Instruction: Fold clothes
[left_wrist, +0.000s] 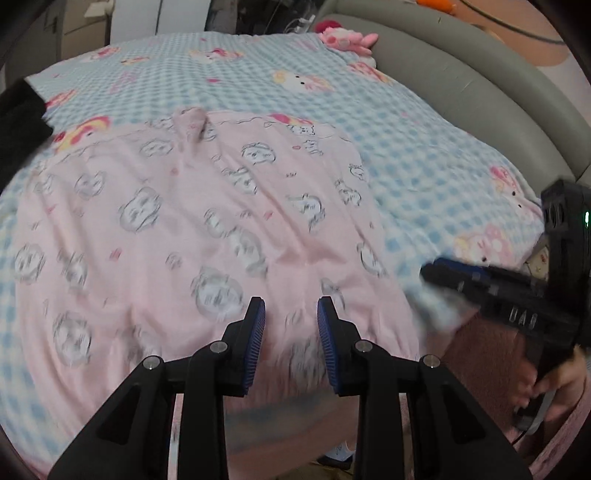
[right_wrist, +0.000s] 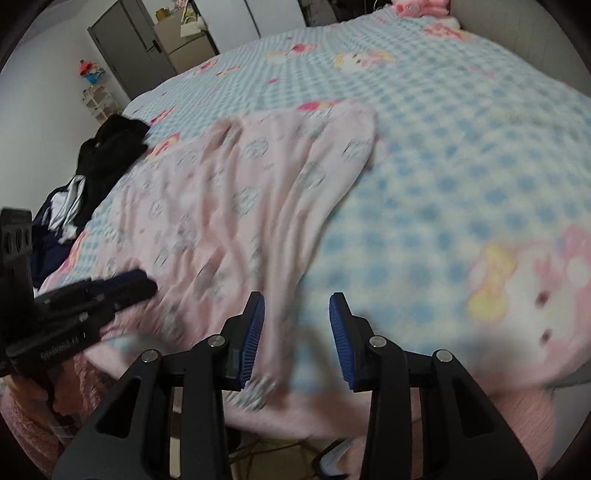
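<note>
Both claws part-open and empty, left gripper (left_wrist: 291, 314) over the pink printed pyjama garment (left_wrist: 207, 221) spread on the checked blanket (left_wrist: 424, 166) ahead, right gripper (right_wrist: 297, 314) at its right edge; risk: pinching blanket with cloth and dragging both.

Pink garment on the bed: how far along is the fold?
Done: the pink garment is spread flat on the checked blanket. In hand: nothing; the left gripper and right gripper are both open above it. Left: every fold, plus the dark clothes piled beside it.
</note>
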